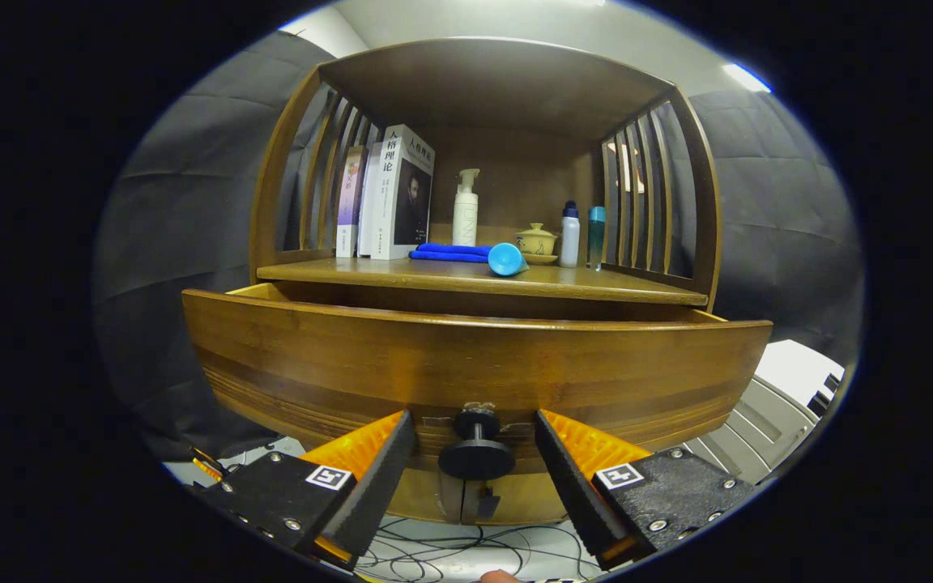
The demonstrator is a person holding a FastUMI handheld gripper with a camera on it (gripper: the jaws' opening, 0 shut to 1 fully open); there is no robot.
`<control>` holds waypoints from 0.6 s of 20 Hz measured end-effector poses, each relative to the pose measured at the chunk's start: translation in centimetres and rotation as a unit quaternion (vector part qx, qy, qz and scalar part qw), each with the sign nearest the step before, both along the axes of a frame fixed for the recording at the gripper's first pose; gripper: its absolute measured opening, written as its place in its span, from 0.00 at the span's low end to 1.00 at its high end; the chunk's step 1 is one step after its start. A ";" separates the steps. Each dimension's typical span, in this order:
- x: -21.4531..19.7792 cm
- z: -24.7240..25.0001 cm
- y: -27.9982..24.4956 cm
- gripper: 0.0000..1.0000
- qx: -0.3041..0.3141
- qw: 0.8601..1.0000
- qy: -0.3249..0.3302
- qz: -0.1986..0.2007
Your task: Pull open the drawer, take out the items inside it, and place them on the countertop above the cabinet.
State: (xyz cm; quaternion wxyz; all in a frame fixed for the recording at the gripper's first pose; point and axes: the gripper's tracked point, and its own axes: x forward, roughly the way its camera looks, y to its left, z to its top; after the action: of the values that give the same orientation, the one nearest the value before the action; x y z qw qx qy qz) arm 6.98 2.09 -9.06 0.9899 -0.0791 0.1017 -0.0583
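Floor with cables under the fingers. Gripper (pixel 475 433) spread, released; black knob (pixel 476 455) sits between the fingers, untouched. Drawer (pixel 475 364) pulled out, brown wood front, 12 o'clock of the knob. Countertop (pixel 596 282) beyond carries a blue cylinder (pixel 507 259).

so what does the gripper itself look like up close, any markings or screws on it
The gripper has two wedge-shaped fingers with finely ribbed inner faces and textured outer sides. Each sits on a flat black plate fastened with small silver screws, and each plate carries a square black-and-white tag. The fingers stand apart on either side of the drawer knob, not pressing it.
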 end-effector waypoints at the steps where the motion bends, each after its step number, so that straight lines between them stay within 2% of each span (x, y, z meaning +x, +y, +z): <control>1: 0.4 -0.1 0.0 0.94 0.000 1.000 0.001 -0.001; 12: 4.2 -0.6 -0.8 0.94 -0.021 1.000 -0.004 0.005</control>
State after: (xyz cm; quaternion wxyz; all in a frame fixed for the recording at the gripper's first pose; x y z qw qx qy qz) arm 11.19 1.26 -9.70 0.9888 -0.0999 0.0961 -0.0561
